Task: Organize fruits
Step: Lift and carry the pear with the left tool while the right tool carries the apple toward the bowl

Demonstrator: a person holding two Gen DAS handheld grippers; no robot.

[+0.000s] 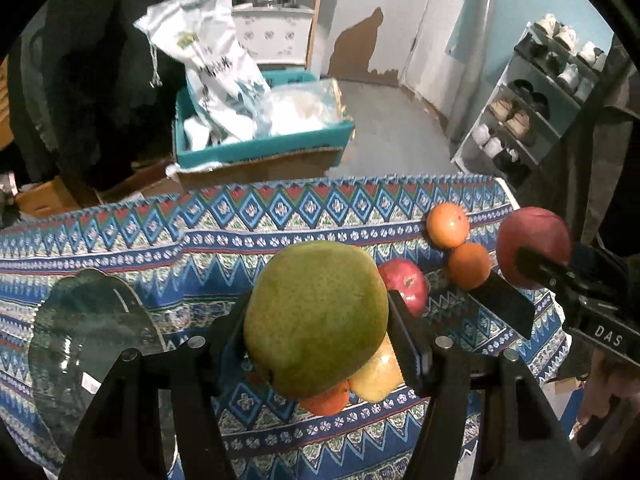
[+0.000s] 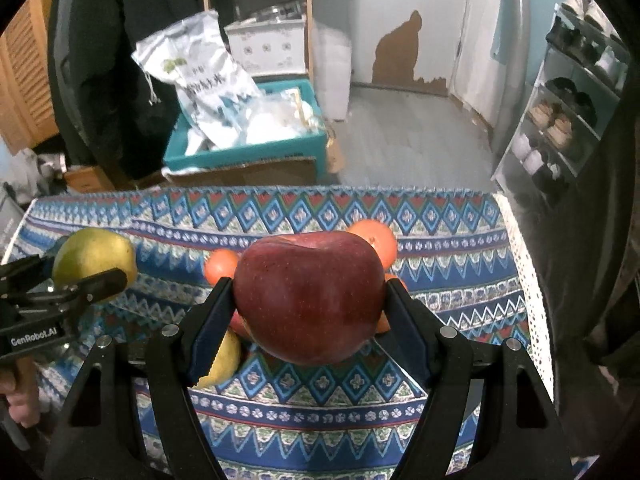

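My left gripper (image 1: 318, 316) is shut on a green pear (image 1: 316, 316) and holds it above the patterned tablecloth (image 1: 200, 240). My right gripper (image 2: 308, 300) is shut on a dark red apple (image 2: 308, 296); that apple also shows at the right of the left wrist view (image 1: 532, 244). The pear shows at the left of the right wrist view (image 2: 94, 260). On the cloth lie another red apple (image 1: 406, 284), two oranges (image 1: 447, 225) (image 1: 469, 266), a yellow fruit (image 1: 378, 376) and an orange (image 1: 326, 400) partly hidden under the pear.
A clear glass plate (image 1: 88, 340) lies on the cloth at the left. Beyond the table's far edge stand a teal box (image 1: 260, 148) with white bags, a wooden shelf (image 1: 316, 8) and a shoe rack (image 1: 532, 100) at the right.
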